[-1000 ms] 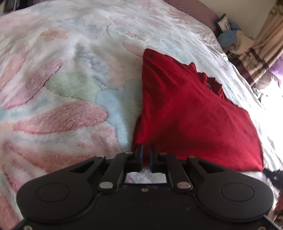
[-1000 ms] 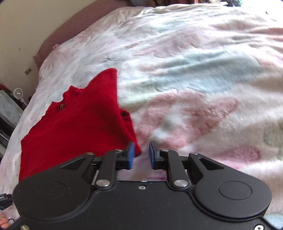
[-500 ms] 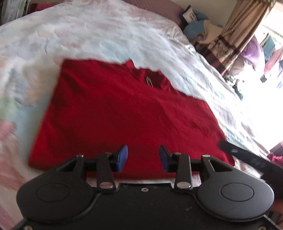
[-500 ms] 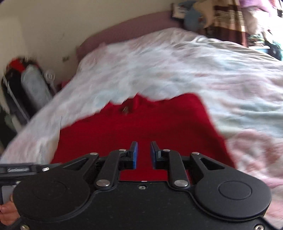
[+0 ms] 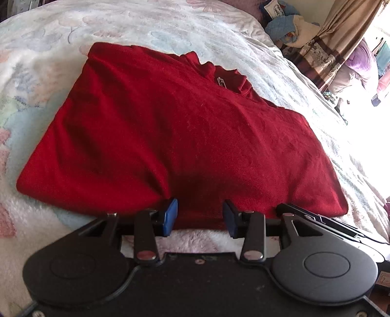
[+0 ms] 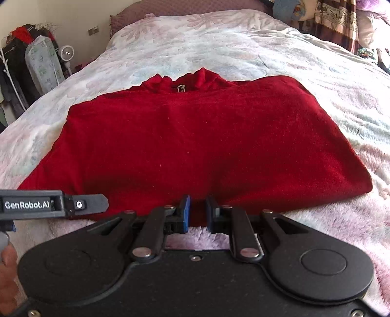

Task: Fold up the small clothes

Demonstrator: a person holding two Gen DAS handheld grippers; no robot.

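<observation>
A red knit top (image 5: 185, 126) lies folded into a wide rectangle on the fluffy floral blanket (image 5: 48, 61), collar and label (image 5: 220, 81) at the far edge. My left gripper (image 5: 199, 214) sits at its near hem; its jaws are opening, and the hem lies between the blue pads without being pressed. In the right wrist view the same top (image 6: 195, 136) fills the middle. My right gripper (image 6: 198, 212) is at the near hem, pads a narrow gap apart, nothing pinched. The left gripper's finger (image 6: 56, 206) shows at the left there.
The bed's headboard (image 6: 170, 7) is at the far end. A clothes rack (image 6: 14, 61) and a small fan (image 6: 67, 52) stand past the bed's left side. Cushions (image 5: 287, 26) and a curtain (image 5: 324, 48) are at the right.
Both grippers swung from the top's opposite side edges to its near hem. The left gripper, shut on a red corner before, has let go and opened. The right gap stays narrow.
</observation>
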